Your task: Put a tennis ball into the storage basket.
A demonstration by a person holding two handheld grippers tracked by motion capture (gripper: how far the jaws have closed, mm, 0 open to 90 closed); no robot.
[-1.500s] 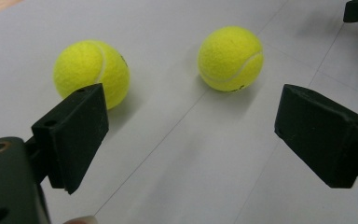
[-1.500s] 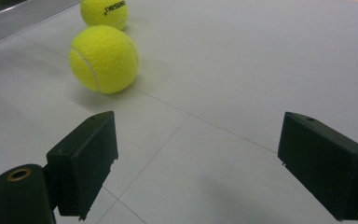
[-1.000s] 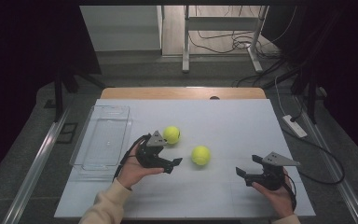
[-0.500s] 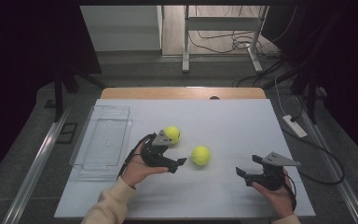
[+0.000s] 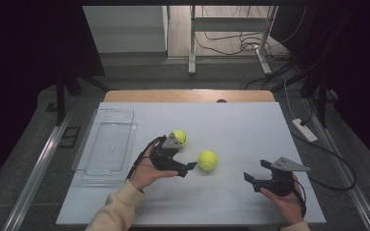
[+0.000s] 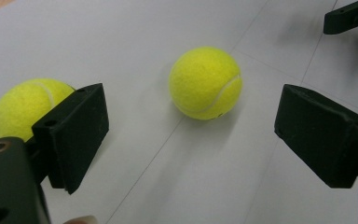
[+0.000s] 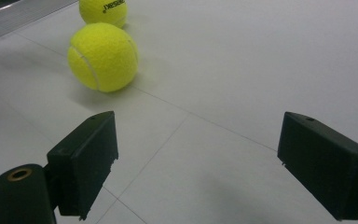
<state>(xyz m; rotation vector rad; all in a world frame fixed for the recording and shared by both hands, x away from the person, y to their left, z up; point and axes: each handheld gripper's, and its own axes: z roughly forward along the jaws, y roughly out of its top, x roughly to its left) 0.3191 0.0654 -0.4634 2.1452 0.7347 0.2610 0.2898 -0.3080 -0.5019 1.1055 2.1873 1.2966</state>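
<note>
At the bottom of the high view, the right gripper (image 5: 256, 179) sits low in the lower right, held by a hand (image 5: 283, 202) resting on the pale grey matte tabletop (image 5: 250, 130); its black blocky jaws are spread wide with nothing between them, seemingly parked out of the way. Just left of centre, the left gripper (image 5: 185, 166) is held by a hand (image 5: 144, 172) in a cream sleeve, its jaws likewise parted and aimed at the fuzzy yellow-green tennis ball with a white seam (image 5: 207, 160), which lies at the frame's centre just beyond the fingertips, not yet between them. In the left gripper view this ball (image 6: 205, 83) sits centred ahead of the gap, which suggests a lined-up approach for a grasp. A second felt-covered yellow tennis ball (image 5: 179, 137) rests slightly farther up, partly behind the left gripper's grey plate. Farther left, a clear rigid plastic rectangular tray (image 5: 105, 147) lies empty along the table's edge, probably the destination for the balls.
</note>
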